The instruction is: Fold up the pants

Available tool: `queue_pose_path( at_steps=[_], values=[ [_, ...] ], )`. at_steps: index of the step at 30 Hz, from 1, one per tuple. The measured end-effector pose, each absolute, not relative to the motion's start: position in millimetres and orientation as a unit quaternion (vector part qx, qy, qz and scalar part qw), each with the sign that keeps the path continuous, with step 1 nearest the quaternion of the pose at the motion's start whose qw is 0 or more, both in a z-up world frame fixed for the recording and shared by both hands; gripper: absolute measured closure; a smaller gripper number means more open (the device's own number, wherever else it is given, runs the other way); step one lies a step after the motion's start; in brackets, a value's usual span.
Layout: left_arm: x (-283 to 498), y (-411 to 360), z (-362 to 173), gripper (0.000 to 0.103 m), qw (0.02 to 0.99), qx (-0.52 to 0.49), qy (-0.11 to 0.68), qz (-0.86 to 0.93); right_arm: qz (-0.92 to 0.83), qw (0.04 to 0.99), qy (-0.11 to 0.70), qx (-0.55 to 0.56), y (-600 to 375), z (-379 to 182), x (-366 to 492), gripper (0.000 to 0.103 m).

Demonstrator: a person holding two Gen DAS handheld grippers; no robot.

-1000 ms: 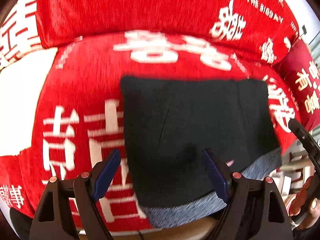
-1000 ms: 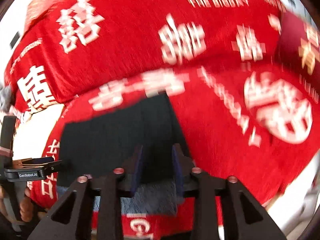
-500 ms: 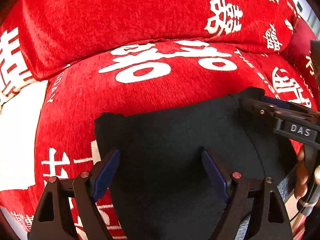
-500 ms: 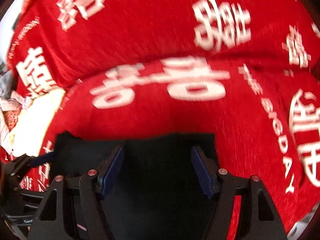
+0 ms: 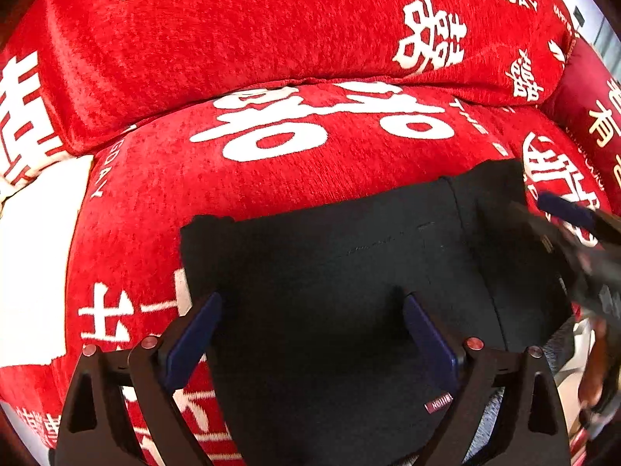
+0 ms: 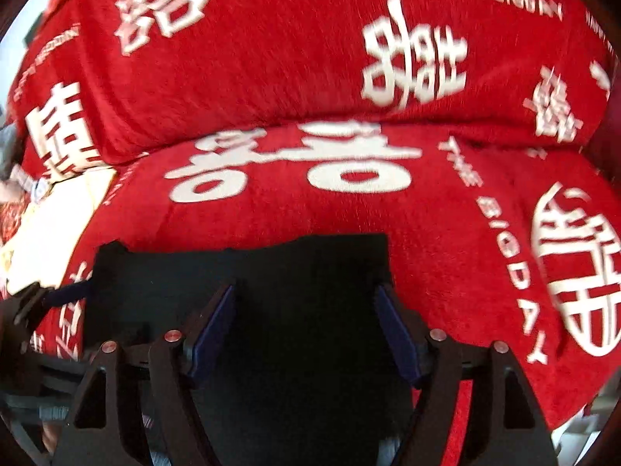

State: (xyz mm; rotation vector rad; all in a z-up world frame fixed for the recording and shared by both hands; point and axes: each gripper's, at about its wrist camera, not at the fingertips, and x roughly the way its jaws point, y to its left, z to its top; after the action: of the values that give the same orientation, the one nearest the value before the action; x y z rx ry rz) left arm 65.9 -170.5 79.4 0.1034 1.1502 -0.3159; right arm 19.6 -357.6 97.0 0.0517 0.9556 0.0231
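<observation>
The black pants [image 5: 349, 272] lie folded into a flat rectangle on the red sofa seat, with a small label near the front. My left gripper [image 5: 310, 322] is open and empty, low over the pants' left half. My right gripper [image 6: 306, 310] is open and empty over the right half of the pants [image 6: 271, 272]. The right gripper also shows blurred at the right edge of the left wrist view [image 5: 574, 225]. The left gripper shows at the left edge of the right wrist view [image 6: 46, 299].
The red sofa seat [image 5: 271, 136] has white characters and a back cushion [image 5: 271, 19] behind. A white patch [image 5: 35, 252] lies on the left. A dark red pillow [image 5: 594, 97] sits at the right. Grey fabric [image 5: 559, 345] peeks out under the pants' front edge.
Both grippers have come down and forward over the pants. The right gripper, nearly shut a second ago, has opened wide. The pants stay flat.
</observation>
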Motion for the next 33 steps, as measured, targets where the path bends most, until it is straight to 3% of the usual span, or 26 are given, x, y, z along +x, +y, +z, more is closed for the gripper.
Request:
queue_pose_path(
  at_steps=[11, 14, 15, 18, 22, 26, 33],
  values=[
    [20, -145, 94, 0.008, 0.829, 0.027, 0.535, -0.161, 0.034, 0.88, 0.473, 0.007, -330, 68, -67, 0.025],
    [22, -145, 59, 0.008, 0.791, 0.028, 0.592, -0.154, 0.036, 0.881, 0.472, 0.012, -332, 64, -66, 0.022],
    [24, -141, 49, 0.001, 0.785, 0.008, 0.601, -0.15, 0.035, 0.878, 0.476, 0.008, -331, 64, -64, 0.022],
    [25, -126, 53, 0.0, 0.777, -0.037, 0.61, -0.147, 0.03, 0.876, 0.481, -0.01, -325, 70, -67, 0.022],
    [11, -109, 77, 0.0, 0.808, -0.033, 0.57, -0.145, 0.024, 0.888, 0.459, 0.01, -329, 87, -91, 0.022],
    [0, -99, 67, 0.0, 0.806, -0.02, 0.579, -0.122, 0.028, 0.894, 0.446, 0.024, -330, 88, -107, 0.022],
    [-4, -93, 60, 0.0, 0.798, -0.017, 0.588, -0.128, 0.006, 0.861, 0.507, 0.037, -335, 53, -96, 0.021]
  ],
)
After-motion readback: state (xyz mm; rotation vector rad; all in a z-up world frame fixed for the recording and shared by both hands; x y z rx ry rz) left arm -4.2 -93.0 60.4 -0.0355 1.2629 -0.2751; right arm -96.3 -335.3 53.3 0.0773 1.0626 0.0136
